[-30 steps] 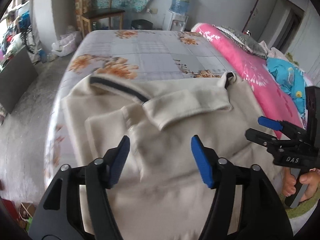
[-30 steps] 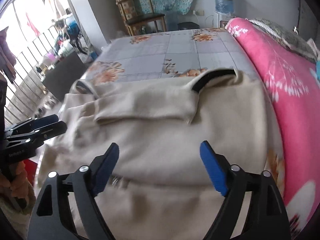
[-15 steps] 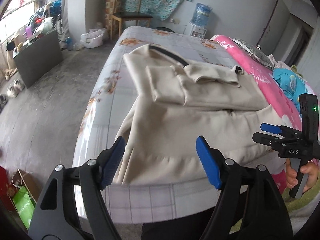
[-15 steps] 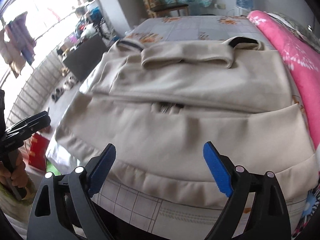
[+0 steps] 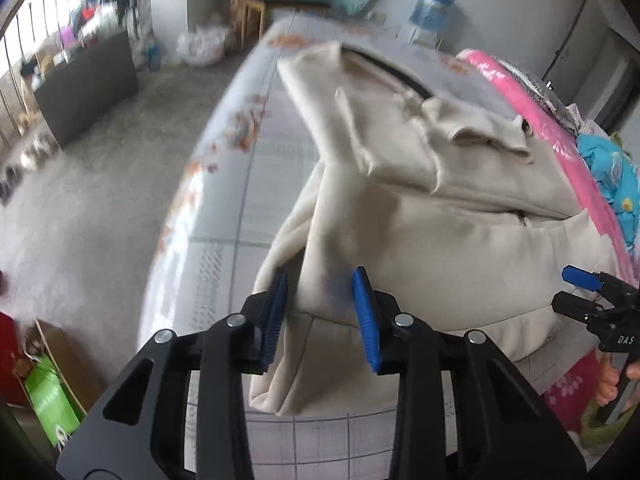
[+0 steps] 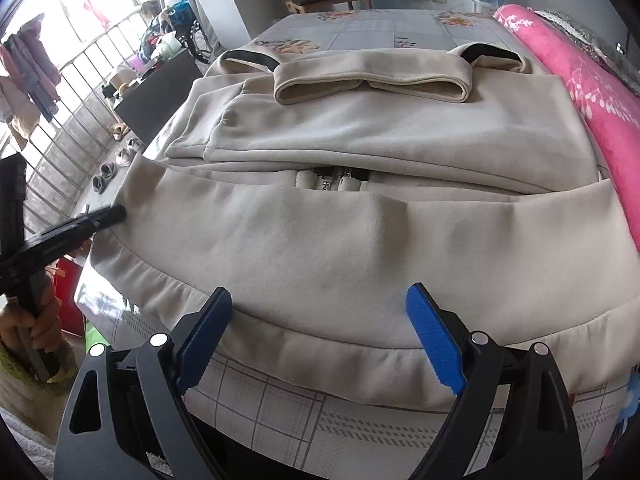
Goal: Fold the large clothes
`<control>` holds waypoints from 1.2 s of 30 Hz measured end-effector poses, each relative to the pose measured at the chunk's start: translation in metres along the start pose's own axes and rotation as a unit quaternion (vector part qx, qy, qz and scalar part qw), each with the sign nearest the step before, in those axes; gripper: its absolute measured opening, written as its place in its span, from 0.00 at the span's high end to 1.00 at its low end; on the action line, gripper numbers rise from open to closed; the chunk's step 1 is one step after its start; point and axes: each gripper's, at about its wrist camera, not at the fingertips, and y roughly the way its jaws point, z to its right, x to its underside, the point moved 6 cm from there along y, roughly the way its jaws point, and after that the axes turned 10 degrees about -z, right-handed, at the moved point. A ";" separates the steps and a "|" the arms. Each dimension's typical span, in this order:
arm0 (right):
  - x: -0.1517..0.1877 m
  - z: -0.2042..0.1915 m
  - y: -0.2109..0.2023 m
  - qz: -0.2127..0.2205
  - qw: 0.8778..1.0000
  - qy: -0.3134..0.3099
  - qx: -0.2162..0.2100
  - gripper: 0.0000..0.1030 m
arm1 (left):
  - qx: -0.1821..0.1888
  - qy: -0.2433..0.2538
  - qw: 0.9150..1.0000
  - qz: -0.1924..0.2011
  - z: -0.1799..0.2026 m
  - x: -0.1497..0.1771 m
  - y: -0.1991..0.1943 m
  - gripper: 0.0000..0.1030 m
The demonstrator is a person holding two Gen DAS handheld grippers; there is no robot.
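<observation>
Blurred across the left wrist view: bed [image 5: 240,216] and cream garment [image 5: 440,240], pad contact of the closing left tool [image 5: 322,316] unreadable there; cut off at the frame edge: right tool [image 5: 580,292], holding hand [image 6: 36,320].

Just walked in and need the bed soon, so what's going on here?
A person is folding a large beige jacket spread on the bed, a handheld gripper in each hand. The sleeves are already folded across the chest. The left gripper is closing on the jacket's bottom corner at the bed's edge, fabric between its jaws. The right gripper hangs open over the hem.
</observation>
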 end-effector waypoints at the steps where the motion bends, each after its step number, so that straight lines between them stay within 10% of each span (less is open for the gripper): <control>1: 0.000 0.000 0.000 -0.001 1.000 0.001 0.001 0.16 | 0.011 -0.004 1.000 0.002 -0.002 0.000 0.000 0.71; 7: 0.000 0.000 0.000 -0.006 1.000 0.000 0.005 0.16 | 0.140 0.020 0.989 0.041 0.007 -0.002 -0.022 0.72; 13: -0.002 -0.001 0.002 -0.010 1.000 -0.001 0.010 0.16 | 0.115 -0.016 0.993 0.005 -0.005 -0.013 0.010 0.73; 19: -0.001 -0.001 0.001 -0.010 1.000 0.000 0.009 0.16 | 0.180 0.021 0.982 0.046 0.019 -0.019 -0.012 0.73; 27: 0.001 0.002 -0.002 -0.003 1.000 0.003 0.006 0.16 | 0.033 0.055 0.998 0.021 0.028 -0.019 0.009 0.77; 36: 0.016 0.062 -0.055 0.061 0.996 0.061 0.036 0.16 | -0.106 0.109 0.988 0.033 0.040 -0.007 0.008 0.82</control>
